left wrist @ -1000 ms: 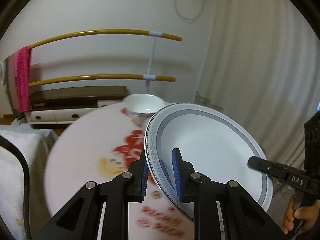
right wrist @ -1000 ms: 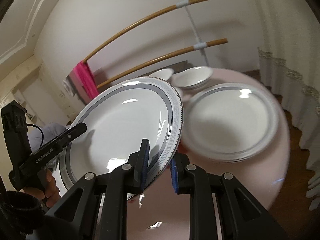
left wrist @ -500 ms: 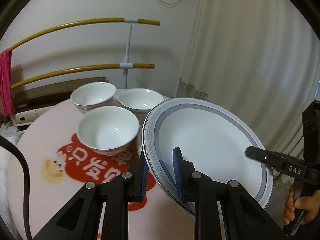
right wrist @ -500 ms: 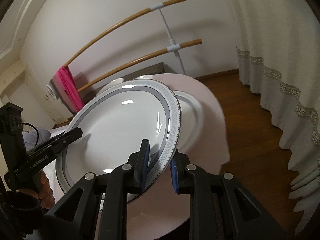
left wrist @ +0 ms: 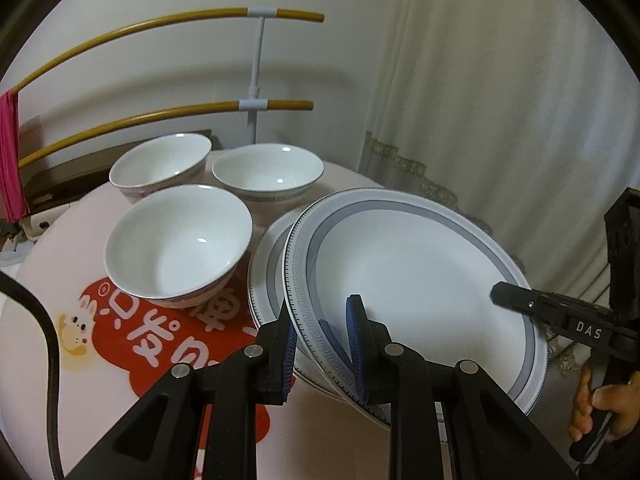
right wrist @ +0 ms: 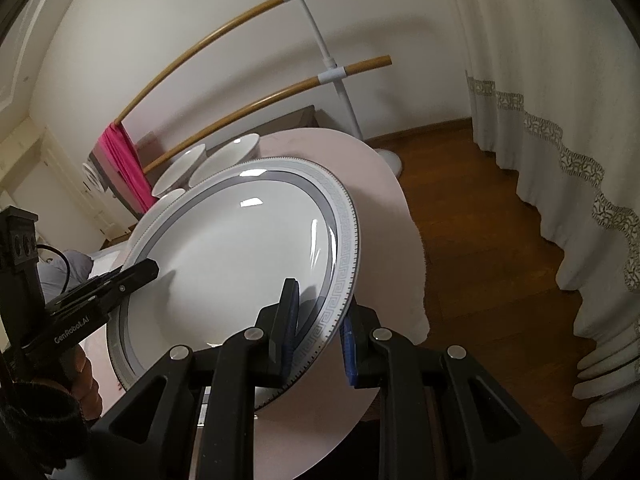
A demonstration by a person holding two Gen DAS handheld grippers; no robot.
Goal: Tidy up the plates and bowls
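A large white plate with a grey patterned rim (left wrist: 412,268) is held between both grippers. My left gripper (left wrist: 322,340) is shut on its near-left rim; my right gripper (right wrist: 318,322) is shut on its opposite rim and shows at the right of the left wrist view (left wrist: 516,300). The plate hangs just above a second matching plate (left wrist: 264,276) lying on the round pink table (left wrist: 60,248). Three white bowls stand behind: a near one (left wrist: 176,240), a far-left one (left wrist: 160,166) and a far-right one (left wrist: 268,176). In the right wrist view the held plate (right wrist: 240,256) hides the lower plate.
A wooden-railed clothes rack (left wrist: 256,64) with a pink cloth (left wrist: 10,152) stands behind the table. White curtains (right wrist: 560,100) hang to the right above a wooden floor (right wrist: 480,248). The table's right edge (right wrist: 412,232) lies close to the plates.
Both grippers have carried the plate to the right and lowered it over the second plate. The three bowls have come into the left wrist view.
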